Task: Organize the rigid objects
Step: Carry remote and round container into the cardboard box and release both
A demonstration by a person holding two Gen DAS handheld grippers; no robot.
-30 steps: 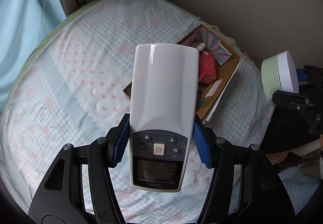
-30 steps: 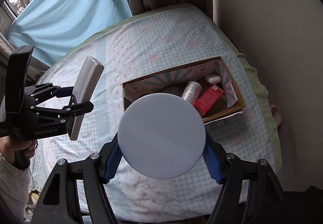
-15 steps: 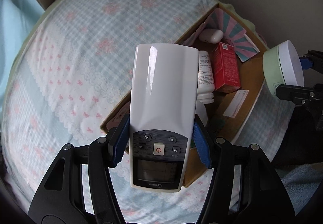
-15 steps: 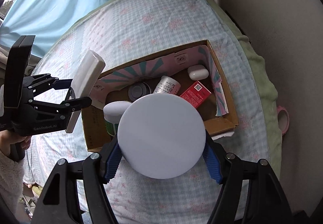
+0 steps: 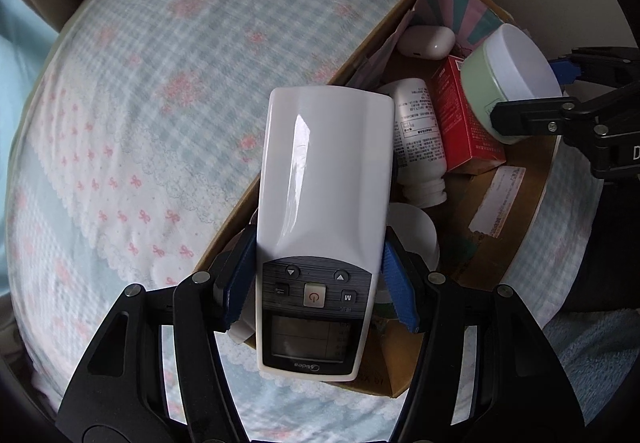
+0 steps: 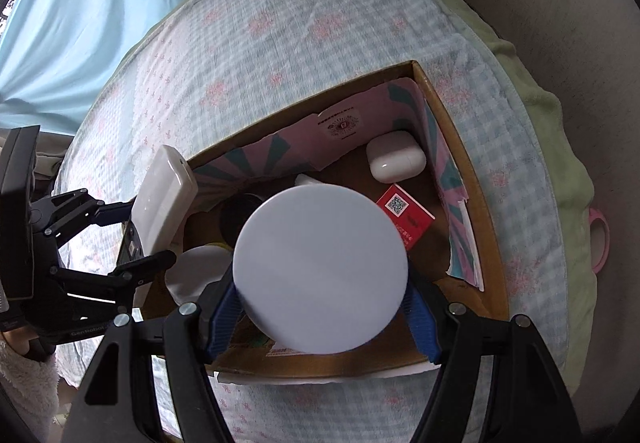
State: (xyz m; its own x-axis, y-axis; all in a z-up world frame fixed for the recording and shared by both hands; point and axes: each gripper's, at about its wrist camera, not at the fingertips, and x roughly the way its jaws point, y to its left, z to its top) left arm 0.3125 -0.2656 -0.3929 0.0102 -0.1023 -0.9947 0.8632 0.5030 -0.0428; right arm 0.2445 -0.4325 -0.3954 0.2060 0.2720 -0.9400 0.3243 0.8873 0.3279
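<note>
A carry-and-deposit step is judged to be in hand: both loads are held over the open brown cardboard box (image 6: 460, 147) lying on the bed's blue-checked cover (image 5: 160, 63), and neither has yet been set down. The left tongs (image 5: 316, 279) are closed on a long white plastic remote control with a small display (image 5: 320, 211), its sides pinched between the blue pads (image 5: 396, 287). The right tongs (image 6: 320, 303) are clamped across a round pale-green jar with a flat white lid (image 6: 320, 267).

Seen from the left tongs, the remote points ahead over the box's near-left wall; just to its right lie a white pill bottle (image 5: 420, 139) on its side and a red carton (image 5: 460, 123), with a white glossy earbud case (image 5: 426, 41) beyond them in the far corner. Below the right tongs the jar hides much of the box floor — the carton and earbud case show ahead and to the right.

The next move is judged to call for lowering each load into a free spot — bare floor appears along the near-right side — before the tongs are opened.
</note>
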